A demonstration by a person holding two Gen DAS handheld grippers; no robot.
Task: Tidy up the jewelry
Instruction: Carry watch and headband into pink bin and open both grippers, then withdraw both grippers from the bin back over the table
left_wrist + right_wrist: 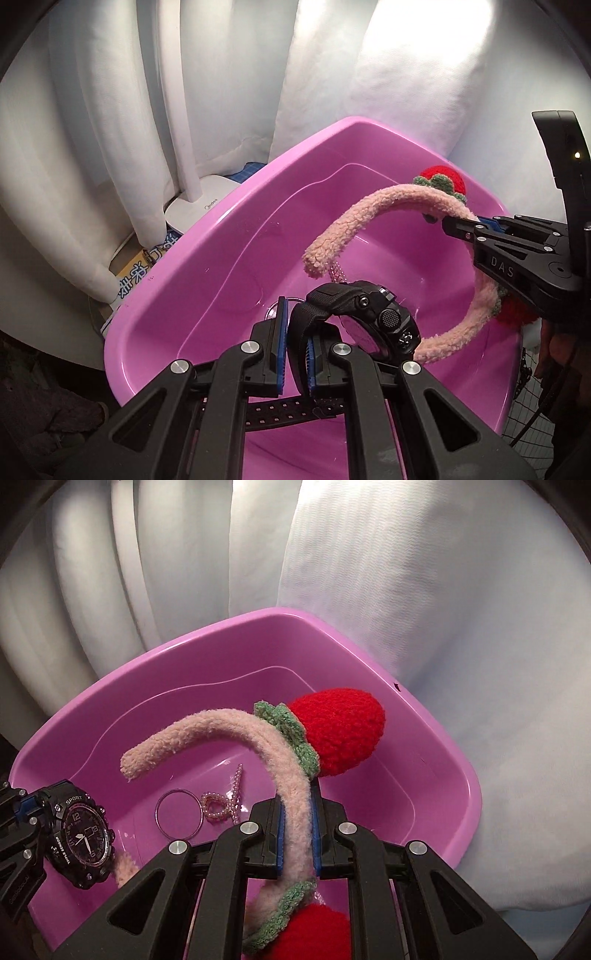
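My left gripper (295, 343) is shut on the strap of a black sport watch (373, 317) and holds it over the pink plastic basin (207, 243). The watch also shows in the right wrist view (79, 840). My right gripper (297, 823) is shut on a fuzzy pink headband (236, 731) with red knitted strawberries (338, 729), held above the basin (443, 775). The headband (369, 206) and right gripper (458, 225) show in the left wrist view too. On the basin floor lie a thin metal bangle (180, 814) and a pearl hair piece (225, 801).
White curtains (110, 129) hang behind the basin. A white appliance (199, 210) and a printed box (136, 277) stand beyond the basin's left rim. White cloth (461, 646) lies behind and to the right of the basin.
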